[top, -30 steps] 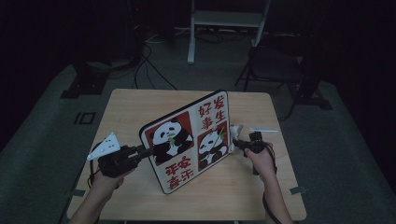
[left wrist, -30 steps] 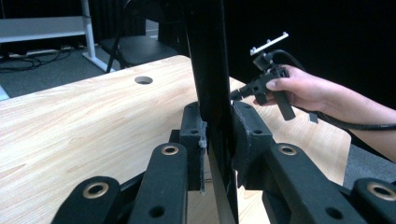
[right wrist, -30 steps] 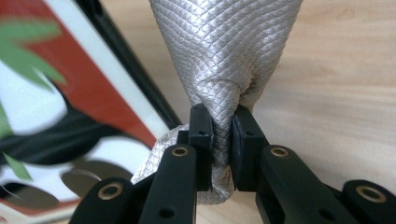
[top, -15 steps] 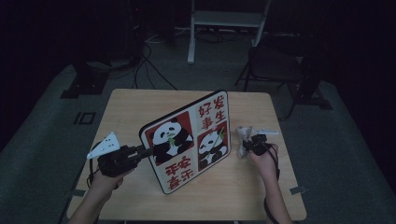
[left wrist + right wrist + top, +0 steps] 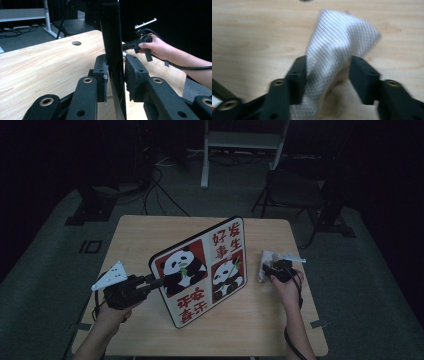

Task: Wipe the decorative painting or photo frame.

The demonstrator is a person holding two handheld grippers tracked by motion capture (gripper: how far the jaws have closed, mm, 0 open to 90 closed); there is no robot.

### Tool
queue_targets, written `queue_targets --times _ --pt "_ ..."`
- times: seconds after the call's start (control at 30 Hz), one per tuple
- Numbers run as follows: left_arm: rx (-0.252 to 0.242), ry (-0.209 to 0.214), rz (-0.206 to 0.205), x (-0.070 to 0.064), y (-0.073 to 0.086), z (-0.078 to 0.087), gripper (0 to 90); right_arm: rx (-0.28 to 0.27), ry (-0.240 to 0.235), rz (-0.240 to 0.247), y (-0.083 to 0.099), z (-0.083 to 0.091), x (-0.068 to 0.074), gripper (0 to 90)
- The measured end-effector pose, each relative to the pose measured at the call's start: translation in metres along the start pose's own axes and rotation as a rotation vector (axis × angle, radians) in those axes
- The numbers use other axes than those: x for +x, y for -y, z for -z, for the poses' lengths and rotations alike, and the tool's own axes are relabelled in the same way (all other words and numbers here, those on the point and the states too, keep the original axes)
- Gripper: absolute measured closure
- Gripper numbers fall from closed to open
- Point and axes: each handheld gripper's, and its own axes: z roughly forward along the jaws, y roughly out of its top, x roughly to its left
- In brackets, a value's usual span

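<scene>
Left claw is clamping the left edge of the panda board, jaws pinched tight on its thin black rim; the left gripper view is showing the board edge-on, running up between the two pads. Board is standing tilted on its lower edge near the middle of the bench, printed face toward the person, two panda panels and red characters on show. Grey three-cornered plate is sitting on top of the left claw's body, hand wrapped around it at the front-left of the bench.

Right claw is sitting on the bench just right of the board, apart from it. Jaws are standing part open around a white cloth: cloth is touching the left jaw in the right gripper view, with a gap to the right jaw, so not pinched. Cloth is bunched up, waffle texture, lying on the wood. In the high view the cloth is showing just beyond the right claw. Right hand is also showing past the board in the left gripper view.
</scene>
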Motion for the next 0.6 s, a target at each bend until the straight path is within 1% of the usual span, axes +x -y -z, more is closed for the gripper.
queue_targets --times 0.07,0.13,0.17,0.23,0.3,0.33,0.43,0.6 --pt "0.001 0.007 0.003 0.000 0.000 0.000 69.1 -0.004 -0.004 0.003 -0.002 0.001 -0.001 42.4" --pt "0.002 0.013 0.010 0.000 0.000 0.000 62.1 -0.023 -0.001 0.008 -0.003 0.003 -0.001 39.2" --pt "-0.001 0.017 0.015 0.000 0.000 0.000 62.0 -0.030 -0.003 0.007 -0.004 0.003 -0.001 38.3" --pt "-0.008 0.012 0.021 0.001 -0.001 0.001 57.7 -0.058 -0.007 0.006 -0.005 0.005 -0.003 34.5" --pt "-0.013 0.010 0.024 0.002 0.000 0.002 56.1 -0.069 -0.009 0.001 -0.005 0.007 -0.003 34.0" --pt "-0.014 0.003 0.027 0.002 -0.001 0.002 52.3 -0.072 -0.007 0.001 -0.005 0.008 -0.004 33.8" --pt "-0.020 0.005 0.032 0.004 -0.001 0.004 47.2 -0.078 -0.010 0.006 -0.005 0.012 -0.003 33.5" --pt "-0.021 -0.009 0.025 0.003 -0.002 0.004 40.8 -0.090 -0.017 0.012 -0.005 0.018 -0.001 33.3"
